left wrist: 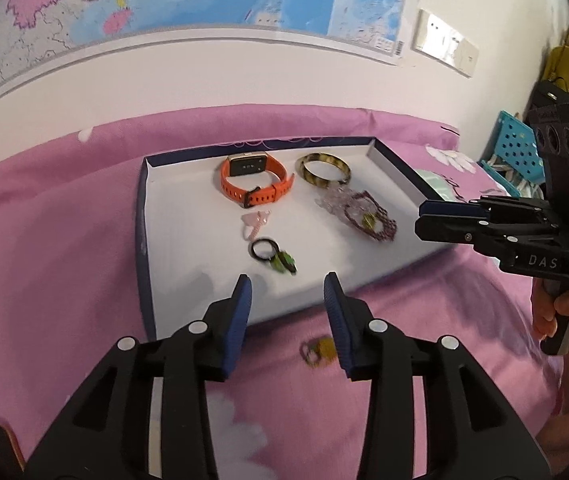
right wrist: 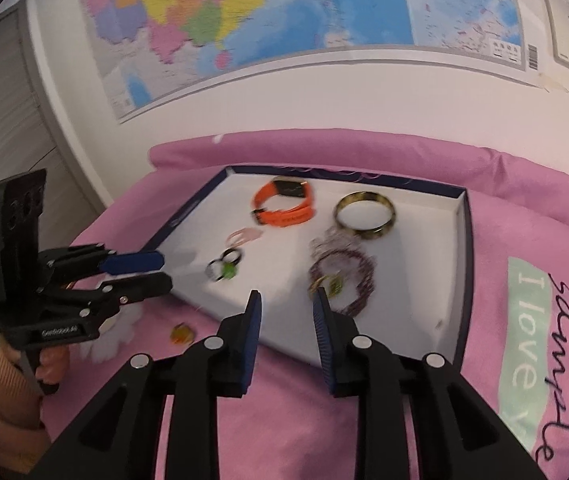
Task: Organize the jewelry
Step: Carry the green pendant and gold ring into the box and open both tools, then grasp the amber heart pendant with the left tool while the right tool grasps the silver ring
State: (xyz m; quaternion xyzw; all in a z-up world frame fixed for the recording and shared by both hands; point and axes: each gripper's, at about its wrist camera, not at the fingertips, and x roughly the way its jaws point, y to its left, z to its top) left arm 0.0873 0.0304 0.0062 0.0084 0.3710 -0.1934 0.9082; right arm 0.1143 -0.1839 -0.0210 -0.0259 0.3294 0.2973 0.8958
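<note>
One small yellowish ring-like trinket lies out on the pink bedspread, just short of the near edge of the shallow blue-walled tray, while everything else sits inside it: an orange watch and a mottled bangle at the far side, a pale pink clip and a black ring with a green charm in the middle, and a tangle of purple beaded bracelets to the right, touching the bangle. That stray piece is the likeliest trouble: it is tiny and blurred, lies on soft cloth, and a pinch could press it into the folds or flick it away. The beaded tangle could also snag and drag the bangle if lifted carelessly. Left tongs hang above the tray's near edge with their blue pads apart and nothing between them; right tongs likewise stand parted and empty over the tray's near corner, close to the beads. Behind the bed, a map covers the wall, and a person's hand grips the right handle.
</note>
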